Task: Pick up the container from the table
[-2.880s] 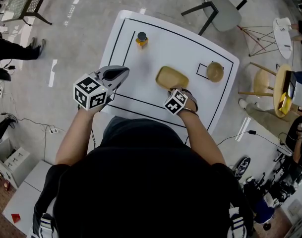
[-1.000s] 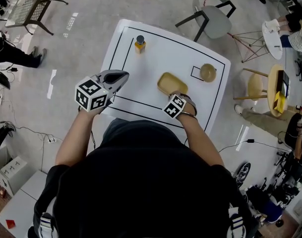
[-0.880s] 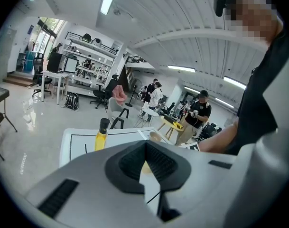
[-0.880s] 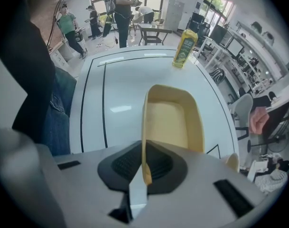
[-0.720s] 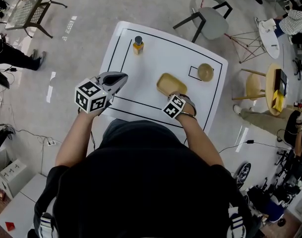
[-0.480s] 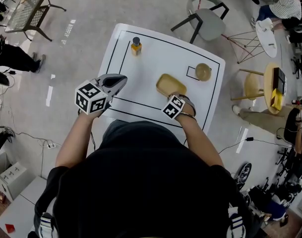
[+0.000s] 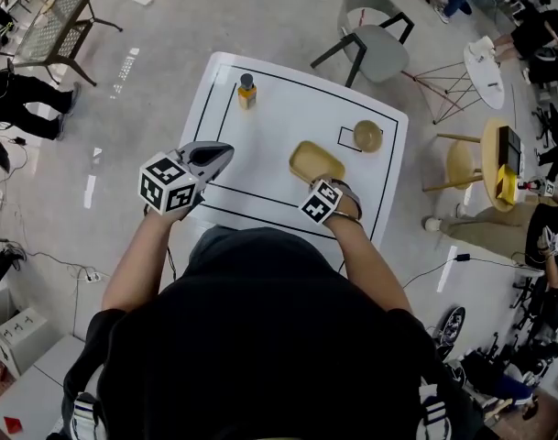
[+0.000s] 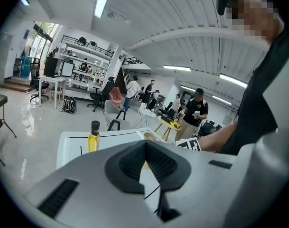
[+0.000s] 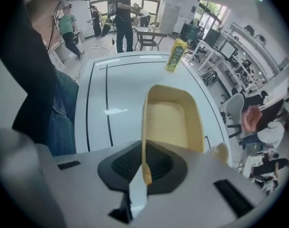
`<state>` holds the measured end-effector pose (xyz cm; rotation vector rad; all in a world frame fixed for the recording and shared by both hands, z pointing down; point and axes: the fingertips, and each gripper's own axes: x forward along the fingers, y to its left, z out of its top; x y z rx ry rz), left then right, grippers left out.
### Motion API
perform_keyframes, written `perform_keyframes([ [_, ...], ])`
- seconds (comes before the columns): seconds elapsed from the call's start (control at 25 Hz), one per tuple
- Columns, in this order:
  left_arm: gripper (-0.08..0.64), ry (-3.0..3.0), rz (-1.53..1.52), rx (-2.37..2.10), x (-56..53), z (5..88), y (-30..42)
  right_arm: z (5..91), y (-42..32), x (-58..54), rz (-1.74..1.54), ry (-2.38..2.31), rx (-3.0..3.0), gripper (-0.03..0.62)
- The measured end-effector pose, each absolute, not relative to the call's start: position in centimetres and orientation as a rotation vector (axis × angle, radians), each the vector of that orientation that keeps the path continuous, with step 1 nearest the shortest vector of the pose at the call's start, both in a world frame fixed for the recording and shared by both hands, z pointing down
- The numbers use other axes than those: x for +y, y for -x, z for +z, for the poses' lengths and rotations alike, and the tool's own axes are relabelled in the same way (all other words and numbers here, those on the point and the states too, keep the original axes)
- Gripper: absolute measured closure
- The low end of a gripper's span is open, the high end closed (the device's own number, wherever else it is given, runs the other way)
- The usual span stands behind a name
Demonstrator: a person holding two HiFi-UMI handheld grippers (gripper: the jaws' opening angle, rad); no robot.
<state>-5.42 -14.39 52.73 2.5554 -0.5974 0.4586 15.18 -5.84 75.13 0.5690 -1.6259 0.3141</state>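
Yellow container (image 7: pixel 317 160) at middle of table (image 7: pixel 279 108), 6 o'clock rim clamped between jaws of right gripper (image 9: pixel 143 167). At 9 o'clock, left gripper (image 8: pixel 145 148), jaws together, empty.

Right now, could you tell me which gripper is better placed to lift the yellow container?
The right: the right gripper is shut on the yellow container's near rim, while the left gripper, jaws together and empty, is held apart from it.
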Motion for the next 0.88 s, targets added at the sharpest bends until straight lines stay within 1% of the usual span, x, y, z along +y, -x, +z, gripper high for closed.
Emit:
perform_keyframes([
  [0.88, 0.554, -2.594, 0.476, -0.567, -10.9, 51.3, 2.9, 73.3, -18.2, -3.1, 0.299, -0.593, -1.616, 0.572],
])
